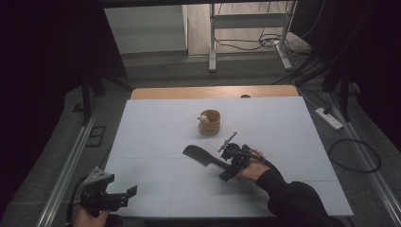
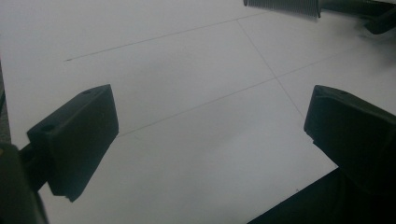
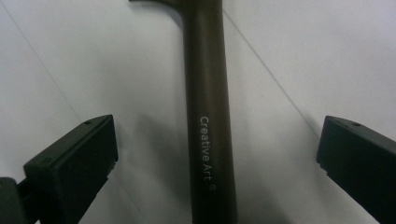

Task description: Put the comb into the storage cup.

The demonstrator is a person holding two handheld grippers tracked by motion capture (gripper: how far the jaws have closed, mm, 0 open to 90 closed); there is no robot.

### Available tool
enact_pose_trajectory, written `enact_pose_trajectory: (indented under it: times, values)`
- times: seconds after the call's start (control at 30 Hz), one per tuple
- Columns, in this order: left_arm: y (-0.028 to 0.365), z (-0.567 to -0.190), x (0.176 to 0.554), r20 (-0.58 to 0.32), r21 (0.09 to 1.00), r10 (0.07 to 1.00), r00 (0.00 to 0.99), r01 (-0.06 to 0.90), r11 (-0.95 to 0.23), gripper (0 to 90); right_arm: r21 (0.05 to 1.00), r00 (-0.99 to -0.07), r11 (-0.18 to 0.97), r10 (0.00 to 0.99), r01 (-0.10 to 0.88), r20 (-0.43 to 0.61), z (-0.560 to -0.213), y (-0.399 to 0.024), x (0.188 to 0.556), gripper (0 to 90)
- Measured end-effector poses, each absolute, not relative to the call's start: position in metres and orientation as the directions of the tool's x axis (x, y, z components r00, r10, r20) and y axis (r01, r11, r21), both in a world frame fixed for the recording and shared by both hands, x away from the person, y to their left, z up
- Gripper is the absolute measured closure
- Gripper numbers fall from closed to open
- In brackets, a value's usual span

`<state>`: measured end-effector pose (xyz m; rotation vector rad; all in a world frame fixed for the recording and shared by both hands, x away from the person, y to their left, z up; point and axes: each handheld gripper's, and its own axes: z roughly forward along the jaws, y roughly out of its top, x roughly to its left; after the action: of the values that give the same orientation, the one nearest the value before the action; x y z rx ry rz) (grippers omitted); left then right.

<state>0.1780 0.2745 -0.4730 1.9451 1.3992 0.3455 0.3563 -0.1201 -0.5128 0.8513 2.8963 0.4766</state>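
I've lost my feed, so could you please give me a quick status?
Right gripper open, straddling comb handle. Left gripper open over bare table. Wooden cup beyond, clear.

counter (image 1: 156,142): white sheet, centre of frame, bare wood strip along its far edge
power strip (image 1: 329,118): white, right of frame, on grey floor
cables (image 1: 255,43): top centre, by white frame legs (image 1: 212,38)

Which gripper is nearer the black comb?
Right. The right gripper sits at the comb handle, jaws open either side; the left gripper hovers near the table's front-left corner.
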Motion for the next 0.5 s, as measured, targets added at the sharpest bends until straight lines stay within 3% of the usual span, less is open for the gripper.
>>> enact_pose_trajectory:
  times: [0.5]
  values:
    - [0.2743,-0.4729,0.1781,-0.179,0.674,0.907,0.380,0.719,-0.169,3.7,0.303,-0.848,0.813,0.529,0.497,-0.029,-0.5155,-0.1183,0.3539,0.0]
